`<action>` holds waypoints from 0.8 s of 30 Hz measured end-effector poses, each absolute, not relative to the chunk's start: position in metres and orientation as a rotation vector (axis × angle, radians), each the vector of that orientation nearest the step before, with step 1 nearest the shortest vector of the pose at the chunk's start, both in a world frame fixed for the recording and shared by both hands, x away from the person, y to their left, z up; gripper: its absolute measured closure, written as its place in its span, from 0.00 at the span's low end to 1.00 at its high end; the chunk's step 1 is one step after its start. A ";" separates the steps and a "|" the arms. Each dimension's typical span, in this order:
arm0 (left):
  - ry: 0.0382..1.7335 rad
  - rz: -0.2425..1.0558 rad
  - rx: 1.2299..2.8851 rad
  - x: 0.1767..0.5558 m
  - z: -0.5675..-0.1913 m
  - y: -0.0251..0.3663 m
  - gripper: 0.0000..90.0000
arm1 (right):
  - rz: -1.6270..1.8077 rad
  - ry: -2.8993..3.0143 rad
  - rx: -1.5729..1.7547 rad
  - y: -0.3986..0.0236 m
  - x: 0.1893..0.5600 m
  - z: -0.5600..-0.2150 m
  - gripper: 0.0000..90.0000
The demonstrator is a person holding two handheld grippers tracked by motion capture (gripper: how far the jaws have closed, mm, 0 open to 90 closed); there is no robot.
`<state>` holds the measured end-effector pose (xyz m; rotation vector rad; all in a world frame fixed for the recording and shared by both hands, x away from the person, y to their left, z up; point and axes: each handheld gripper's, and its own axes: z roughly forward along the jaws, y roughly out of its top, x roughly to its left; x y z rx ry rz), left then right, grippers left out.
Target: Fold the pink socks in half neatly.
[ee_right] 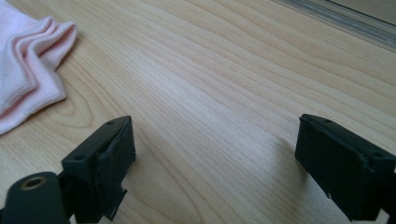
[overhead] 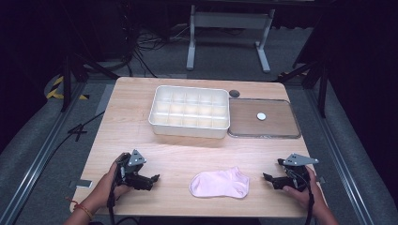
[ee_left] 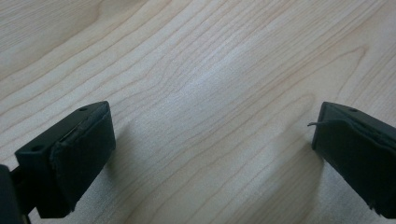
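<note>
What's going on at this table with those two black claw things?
A person holds a gripper in each hand, low over a wooden table. The left gripper and right gripper are both open and hold nothing. A pink sock lies flat between them, untouched. Farther back sit a white divided box, empty as far as one can see, and a clear tray beside it.

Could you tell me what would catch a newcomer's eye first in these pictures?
Probably the pink sock, lying flat near the front edge of the wooden table between the open left gripper and right gripper. Behind it stands a white compartment box, beside a clear lid.
</note>
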<state>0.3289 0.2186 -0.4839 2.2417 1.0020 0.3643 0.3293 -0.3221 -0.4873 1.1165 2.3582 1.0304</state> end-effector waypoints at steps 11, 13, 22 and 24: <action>0.931 0.331 2.259 0.328 -0.484 0.216 0.00 | 1.035 2.363 1.114 -0.322 0.329 -0.487 0.14; 0.915 0.332 2.269 0.329 -0.484 0.216 0.00 | 1.035 2.363 1.115 -0.323 0.329 -0.487 0.14; 0.825 0.300 2.297 0.332 -0.484 0.208 0.00 | 1.037 2.371 1.111 -0.324 0.331 -0.486 0.20; 0.825 0.295 2.300 0.332 -0.484 0.208 0.00 | 1.045 2.376 1.114 -0.326 0.330 -0.484 0.27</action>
